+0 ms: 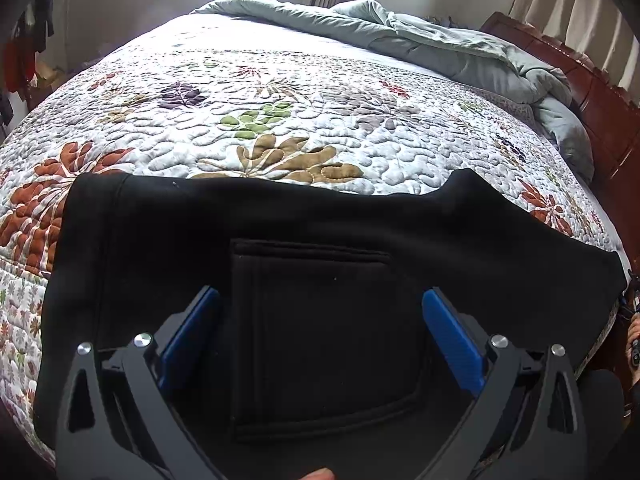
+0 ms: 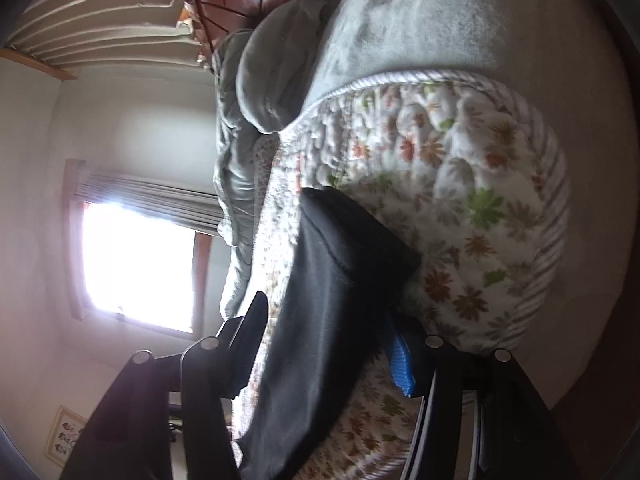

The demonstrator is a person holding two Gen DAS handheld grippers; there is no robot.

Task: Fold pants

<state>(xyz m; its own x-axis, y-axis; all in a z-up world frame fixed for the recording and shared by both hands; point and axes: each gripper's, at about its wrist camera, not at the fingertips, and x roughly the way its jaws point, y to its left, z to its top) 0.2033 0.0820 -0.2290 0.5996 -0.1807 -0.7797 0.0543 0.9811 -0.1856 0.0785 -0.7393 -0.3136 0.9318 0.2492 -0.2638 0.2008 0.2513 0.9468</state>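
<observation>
Black pants [image 1: 168,248] lie flat on a floral quilt [image 1: 260,128] at the near edge of the bed, back pocket [image 1: 320,332] facing up. My left gripper [image 1: 320,304] is open, its blue pads [image 1: 192,332] on either side of the pocket, just above the cloth. In the right wrist view, rolled sideways, my right gripper [image 2: 328,332] is open with its jaws on either side of one end of the pants [image 2: 320,320] at the bed's edge. One blue pad [image 2: 402,364] shows beside the cloth.
A rumpled grey-green duvet [image 1: 440,44] is heaped at the far right of the bed, against a dark wooden headboard [image 1: 592,92]. A bright window [image 2: 136,264] and curtains [image 2: 100,20] are behind. The quilt's corner [image 2: 500,208] hangs over the bed edge.
</observation>
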